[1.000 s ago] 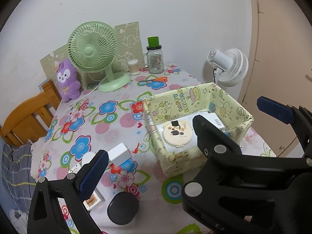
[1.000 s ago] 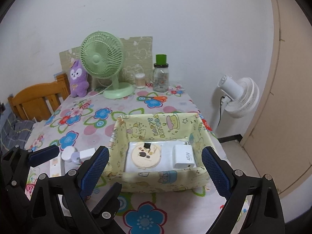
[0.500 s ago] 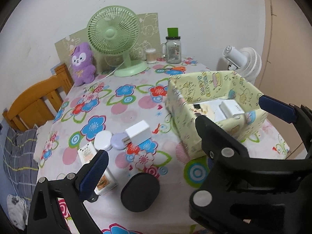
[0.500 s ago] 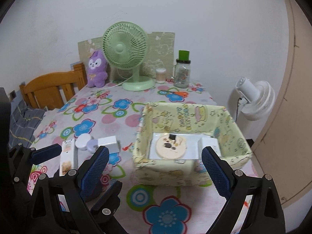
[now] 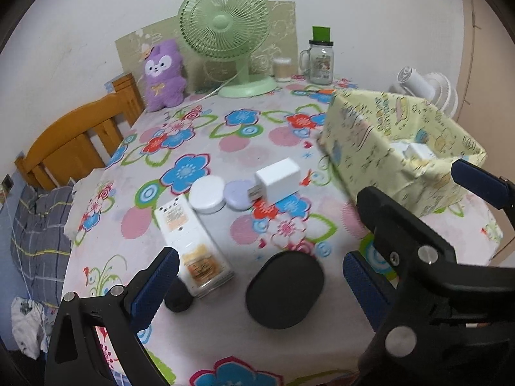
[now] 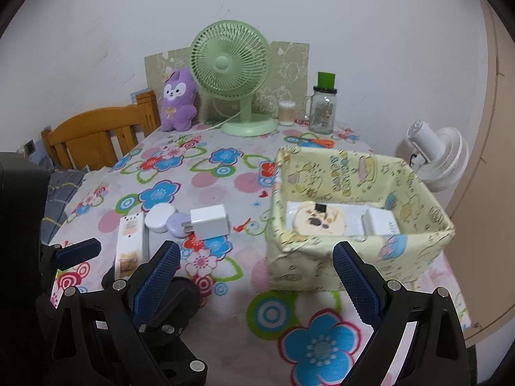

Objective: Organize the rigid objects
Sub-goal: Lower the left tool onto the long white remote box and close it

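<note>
Over the loose clutter now, swung away from yellow fabric bin (image 5: 399,148): left gripper (image 5: 257,276) spread wide and empty above black oval case (image 5: 285,292), right gripper (image 6: 257,276) likewise open, so likely the next pick.

Matt black oval case (image 5: 285,289), glossy white plastic charger (image 5: 279,180), printed fabric storage box (image 6: 360,257), flowered cloth on table (image 5: 206,148), varnished wooden headboard (image 6: 96,138), plush purple toy (image 5: 164,75), clear glass jar (image 6: 322,112), textured blue claw pads (image 6: 157,280)

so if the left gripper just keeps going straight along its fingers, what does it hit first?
Most likely the black oval case: it lies on the tablecloth between the open fingers of the left gripper. Depth is unclear, so it could pass just above.
</note>
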A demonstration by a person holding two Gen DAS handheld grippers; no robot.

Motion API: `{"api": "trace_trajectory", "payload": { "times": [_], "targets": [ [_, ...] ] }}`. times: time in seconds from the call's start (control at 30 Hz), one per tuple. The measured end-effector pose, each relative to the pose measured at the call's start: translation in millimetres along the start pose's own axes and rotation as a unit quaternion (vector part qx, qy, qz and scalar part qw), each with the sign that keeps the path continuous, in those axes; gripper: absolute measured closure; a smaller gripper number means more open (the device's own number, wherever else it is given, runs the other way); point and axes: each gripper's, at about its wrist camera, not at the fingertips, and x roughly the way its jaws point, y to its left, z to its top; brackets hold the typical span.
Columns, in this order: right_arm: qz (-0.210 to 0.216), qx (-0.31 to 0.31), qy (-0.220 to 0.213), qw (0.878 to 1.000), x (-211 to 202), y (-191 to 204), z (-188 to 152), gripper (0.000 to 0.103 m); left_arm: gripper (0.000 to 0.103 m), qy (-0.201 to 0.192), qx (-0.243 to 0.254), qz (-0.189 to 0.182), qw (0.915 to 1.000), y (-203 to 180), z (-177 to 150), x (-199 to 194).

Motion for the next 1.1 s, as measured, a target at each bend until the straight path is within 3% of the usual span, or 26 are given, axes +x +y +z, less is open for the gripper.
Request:
{"api": "trace_trajectory", "payload": {
  "times": [0.33, 0.77, 1.1],
  "targets": [
    [0.003, -0.006, 0.008, 1.000, 16, 20, -19, 0.006, 0.000, 0.029, -0.016, -0.003, 0.9994, 24, -23, 21],
    [0.011, -0.011, 0.045, 0.999, 42, 42, -30, 0.006, 0.000, 0.036, -0.021, -0.012, 0.9990, 43, -37, 30],
    [0.015, -0.016, 0.057, 0.998, 51, 54, -30, 0.006, 0.000, 0.036, -0.047, 0.002, 0.9983, 62, -37, 30]
  ]
}}
